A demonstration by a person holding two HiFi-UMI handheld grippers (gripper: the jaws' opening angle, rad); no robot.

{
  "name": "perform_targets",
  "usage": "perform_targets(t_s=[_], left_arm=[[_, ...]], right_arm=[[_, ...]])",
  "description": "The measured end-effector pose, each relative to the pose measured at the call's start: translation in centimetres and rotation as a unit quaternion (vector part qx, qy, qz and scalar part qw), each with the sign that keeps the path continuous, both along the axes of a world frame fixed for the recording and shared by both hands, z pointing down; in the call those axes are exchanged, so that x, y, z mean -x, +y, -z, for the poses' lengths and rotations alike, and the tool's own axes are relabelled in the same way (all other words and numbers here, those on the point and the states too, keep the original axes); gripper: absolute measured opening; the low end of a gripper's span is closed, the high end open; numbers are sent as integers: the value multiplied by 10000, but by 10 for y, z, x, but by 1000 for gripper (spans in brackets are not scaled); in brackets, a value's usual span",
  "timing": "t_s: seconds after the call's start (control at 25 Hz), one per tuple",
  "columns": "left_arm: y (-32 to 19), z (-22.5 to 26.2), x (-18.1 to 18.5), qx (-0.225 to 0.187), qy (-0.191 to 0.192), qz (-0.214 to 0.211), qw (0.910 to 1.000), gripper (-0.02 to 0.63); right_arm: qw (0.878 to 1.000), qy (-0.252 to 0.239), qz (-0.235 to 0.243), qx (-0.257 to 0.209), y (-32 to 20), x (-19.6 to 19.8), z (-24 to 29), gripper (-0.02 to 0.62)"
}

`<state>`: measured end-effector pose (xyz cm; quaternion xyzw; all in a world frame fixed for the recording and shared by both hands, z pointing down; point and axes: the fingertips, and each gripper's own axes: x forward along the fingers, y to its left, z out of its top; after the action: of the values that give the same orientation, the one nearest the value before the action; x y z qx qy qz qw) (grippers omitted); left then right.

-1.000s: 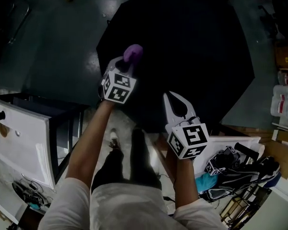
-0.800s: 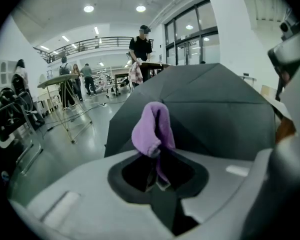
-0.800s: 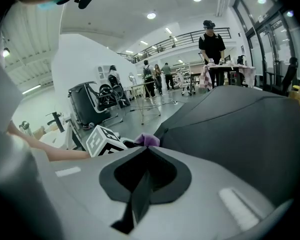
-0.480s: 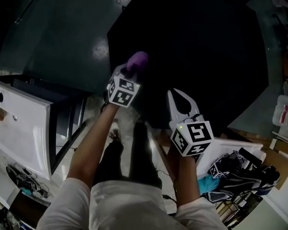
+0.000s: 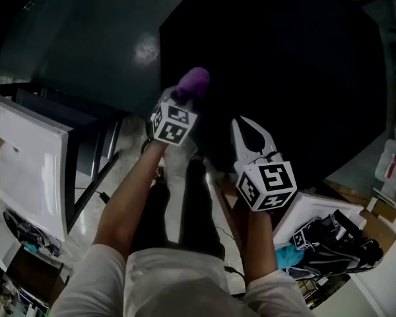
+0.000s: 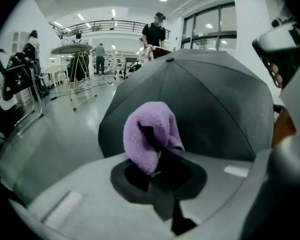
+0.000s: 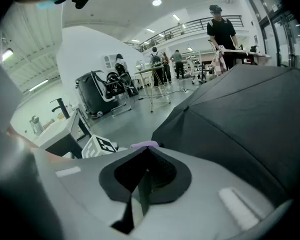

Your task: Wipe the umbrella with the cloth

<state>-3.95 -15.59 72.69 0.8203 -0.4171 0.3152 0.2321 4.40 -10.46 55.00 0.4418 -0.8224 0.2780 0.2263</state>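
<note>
Purple: gripping cloth (image 6: 149, 134) w/ left tongs (image 5: 185, 95), wad fwd as wiping pad, near umbrella (image 5: 284, 71) rim, 9 o'clock. Holding right tongs (image 5: 245, 127) closed, empty, clear at 7 o'clock.

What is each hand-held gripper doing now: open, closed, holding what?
Left hand-held gripper: closed on the cloth.
Right hand-held gripper: closed, holding nothing.

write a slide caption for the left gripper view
Left gripper shut on a bunched purple fleecy cloth, with the open black fabric umbrella canopy right ahead.
</note>
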Motion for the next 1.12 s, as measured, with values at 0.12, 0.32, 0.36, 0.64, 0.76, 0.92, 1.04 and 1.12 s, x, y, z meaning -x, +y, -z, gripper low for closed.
perform_targets(t_s=[0.12,0.32,0.36,0.64,0.76,0.92,1.04,1.12], left_arm=[[6,-13,11,85,-10,65,9999,28],[23,-43,27,326,-108,116,9993,8],[25,-49,30,354,-134,109,9992,8],[23,-76,46,448,-230,194,9985,8],[20,-80,48,431,-277,147,9986,6],[20,-85,52,439,-385,60,9983,6],[25,-90,57,497,-509,46,9975,6],[30,-96,64,564,-615,39,9965,6]], right_arm=[[9999,-6,66,108,4,10,-13,3],[9995,-4,181,251,9,22,-30,3],[9994,2,196,273,10,24,-34,3],[9989,38,241,411,12,31,-53,3],[9987,43,259,448,12,33,-59,3],[9983,27,282,500,12,39,-64,3],[9981,5,316,521,12,45,-65,3],[9981,-10,326,529,13,48,-67,3]])
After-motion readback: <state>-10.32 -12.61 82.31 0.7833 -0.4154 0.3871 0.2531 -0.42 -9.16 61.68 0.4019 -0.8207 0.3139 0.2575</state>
